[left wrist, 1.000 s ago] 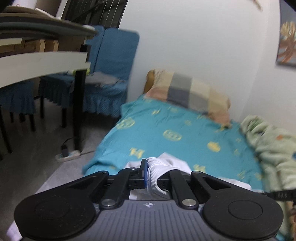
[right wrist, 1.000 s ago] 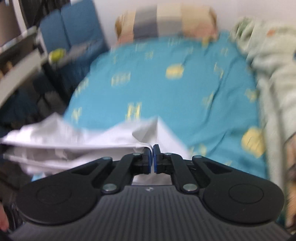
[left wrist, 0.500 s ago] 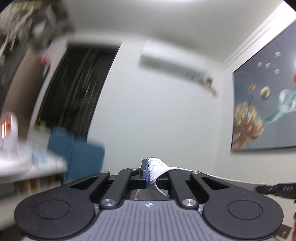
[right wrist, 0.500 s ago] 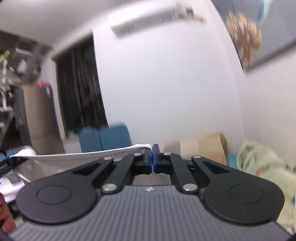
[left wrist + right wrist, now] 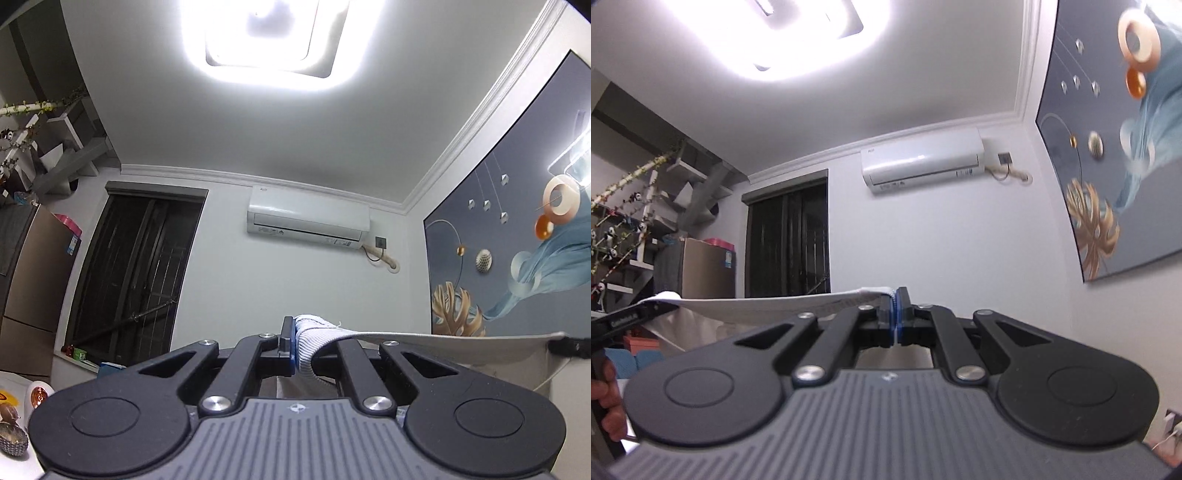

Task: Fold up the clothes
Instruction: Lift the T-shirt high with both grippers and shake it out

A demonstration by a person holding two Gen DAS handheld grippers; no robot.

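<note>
- Now the left gripper (image 5: 295, 341) is clenched on the ribbed edge of the white garment (image 5: 443, 338), which stretches toward 3 o'clock in its view.
- The right gripper (image 5: 897, 314) is clenched on the other end of this garment (image 5: 768, 301); the cloth runs toward 9 o'clock and hangs taut in the air between both grippers.
- The air conditioner (image 5: 308, 221) is at 12 o'clock, the ceiling lamp (image 5: 273, 37) above it.
- A hand (image 5: 607, 398) shows at 8 o'clock.
</note>
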